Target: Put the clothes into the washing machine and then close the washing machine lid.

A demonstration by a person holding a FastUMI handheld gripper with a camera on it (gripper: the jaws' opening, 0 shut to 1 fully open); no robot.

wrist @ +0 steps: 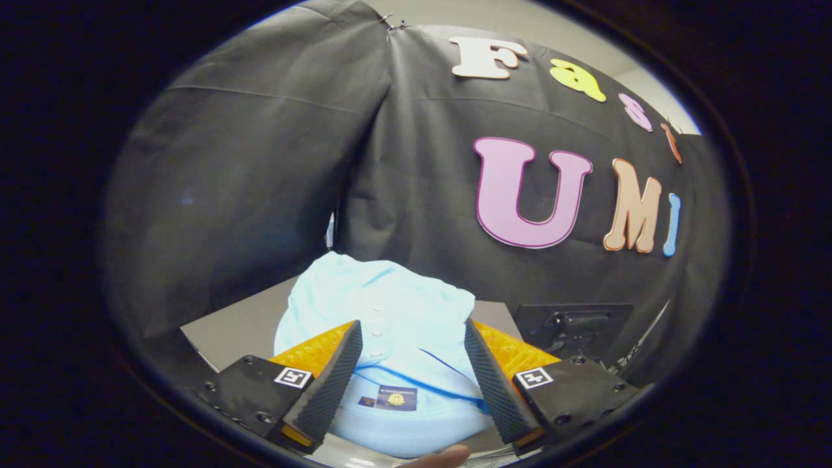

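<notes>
Gripper (413,325) fingers spread wide, straddling pale blue shirt (383,312) on grey table (234,328). Best lowered onto collar folds, pinching thick layers.

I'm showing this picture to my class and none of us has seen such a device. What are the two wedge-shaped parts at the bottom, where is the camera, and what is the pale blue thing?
The camera rides on a hand-held gripper and looks forward along its two fingers, the wedge shapes you see. A person carries it; there is no robot arm. The wide lens bends the picture into a round shape. The fingers stand open, with a light blue shirt lying between and ahead of them on a grey surface; they are not pressing on it, so nothing is held. The shirt has a button placket and a dark label near the collar. Beyond it to the right is a dark box with a handle-like part; I cannot tell what it is. Behind hangs the booth's black cloth wall.
</notes>
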